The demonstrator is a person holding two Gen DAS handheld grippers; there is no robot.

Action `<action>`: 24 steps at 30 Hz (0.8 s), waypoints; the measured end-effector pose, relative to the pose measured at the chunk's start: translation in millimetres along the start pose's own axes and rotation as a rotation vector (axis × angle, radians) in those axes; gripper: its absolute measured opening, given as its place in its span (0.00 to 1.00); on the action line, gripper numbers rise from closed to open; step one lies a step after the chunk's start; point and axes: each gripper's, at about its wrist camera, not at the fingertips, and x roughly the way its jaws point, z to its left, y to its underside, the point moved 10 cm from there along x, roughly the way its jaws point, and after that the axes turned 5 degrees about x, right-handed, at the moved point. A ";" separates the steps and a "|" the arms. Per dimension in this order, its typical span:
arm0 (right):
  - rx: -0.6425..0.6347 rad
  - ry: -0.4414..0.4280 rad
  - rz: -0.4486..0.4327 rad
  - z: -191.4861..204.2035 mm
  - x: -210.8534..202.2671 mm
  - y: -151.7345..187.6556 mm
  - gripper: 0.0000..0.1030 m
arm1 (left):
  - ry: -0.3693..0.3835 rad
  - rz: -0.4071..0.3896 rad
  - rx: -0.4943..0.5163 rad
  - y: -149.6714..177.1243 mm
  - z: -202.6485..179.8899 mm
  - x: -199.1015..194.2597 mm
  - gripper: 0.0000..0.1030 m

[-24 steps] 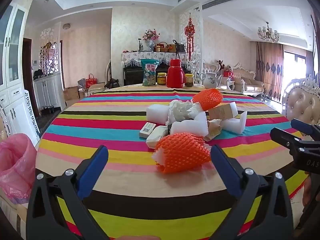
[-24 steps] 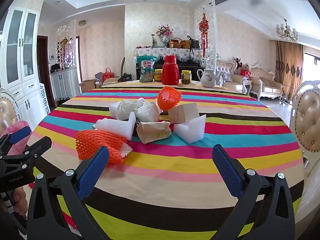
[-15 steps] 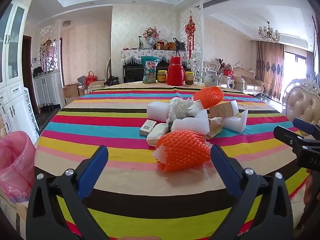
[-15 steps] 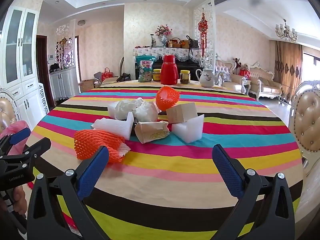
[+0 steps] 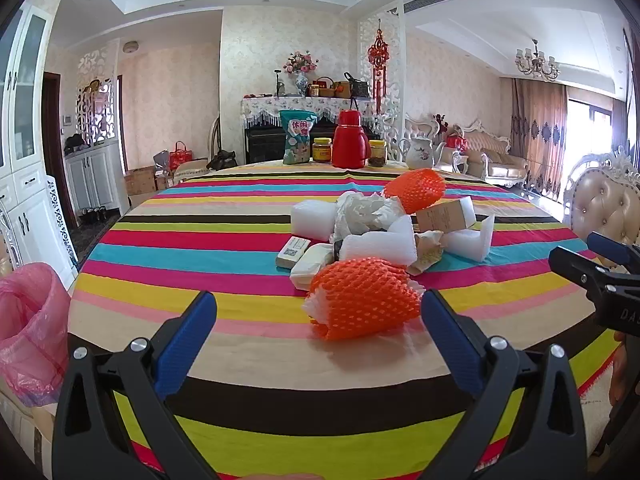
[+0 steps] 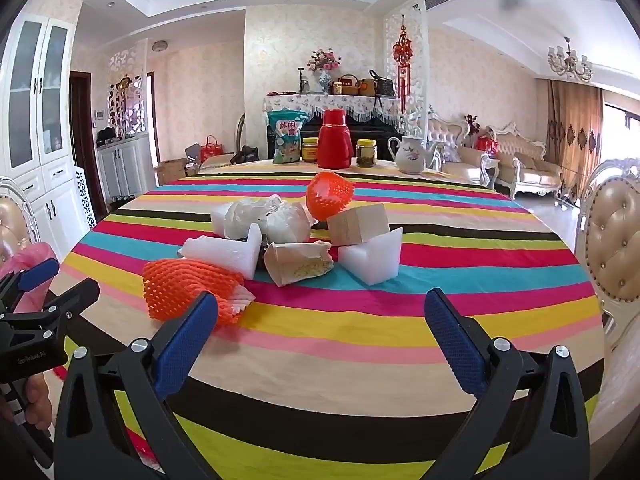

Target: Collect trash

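From the left wrist, the left gripper (image 5: 318, 314) has its fingers spread wide and empty, the nearest orange foam net (image 5: 362, 298) on the striped bench (image 5: 200, 256) just ahead. From the right wrist, the right gripper (image 6: 320, 316) is likewise spread, trash pile (image 6: 288, 236) beyond.

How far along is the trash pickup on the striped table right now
Nothing looks collected yet. The left gripper and right gripper are both open and empty. The nearest orange foam net lies ahead of the left gripper, a likely first pick. The pile remains on the table, and the pink bag waits beside it.
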 end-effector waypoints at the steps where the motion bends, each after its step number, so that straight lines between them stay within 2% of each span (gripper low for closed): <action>1: 0.000 0.001 0.000 -0.3 -0.1 0.0 0.94 | -0.001 0.001 0.001 0.2 0.0 0.2 0.96; 24: 0.004 0.006 0.002 -4.5 1.9 0.5 0.94 | 0.008 0.015 0.003 3.0 -3.3 5.9 0.96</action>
